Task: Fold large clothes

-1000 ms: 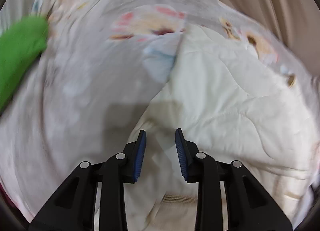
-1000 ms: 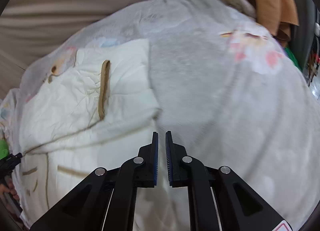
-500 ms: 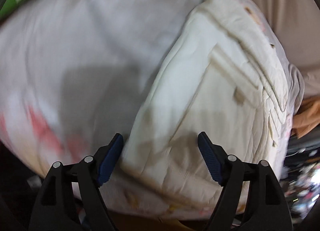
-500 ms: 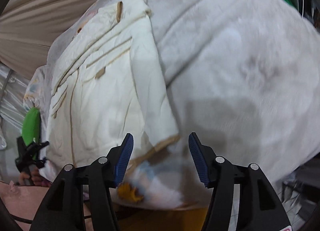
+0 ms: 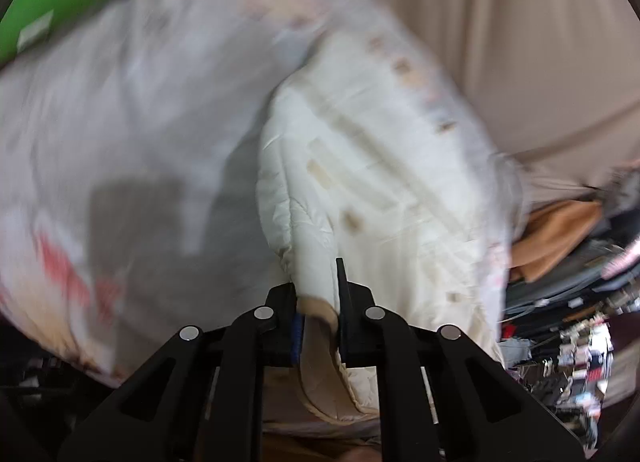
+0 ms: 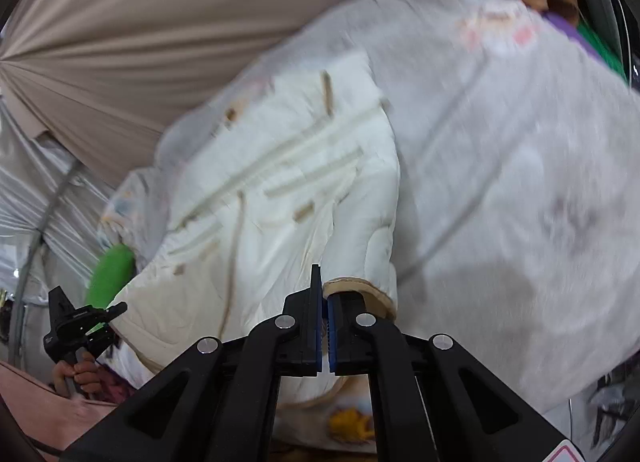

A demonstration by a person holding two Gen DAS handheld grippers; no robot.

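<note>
Fingers of left gripper (image 5: 318, 302) closing, clamped on tan-trimmed hem of cream quilted garment (image 5: 380, 189), which lies on the floral blanket (image 5: 120, 121). Right view: right gripper (image 6: 325, 302) clamped on the other hem corner; 2 corners held, likely for folding over.

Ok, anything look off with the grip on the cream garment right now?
Nothing stands out. The left tongs are closing on the cream garment at its tan-trimmed corner. The right tongs are shut at the other corner, though the fabric looks beside them rather than clearly between.
</note>
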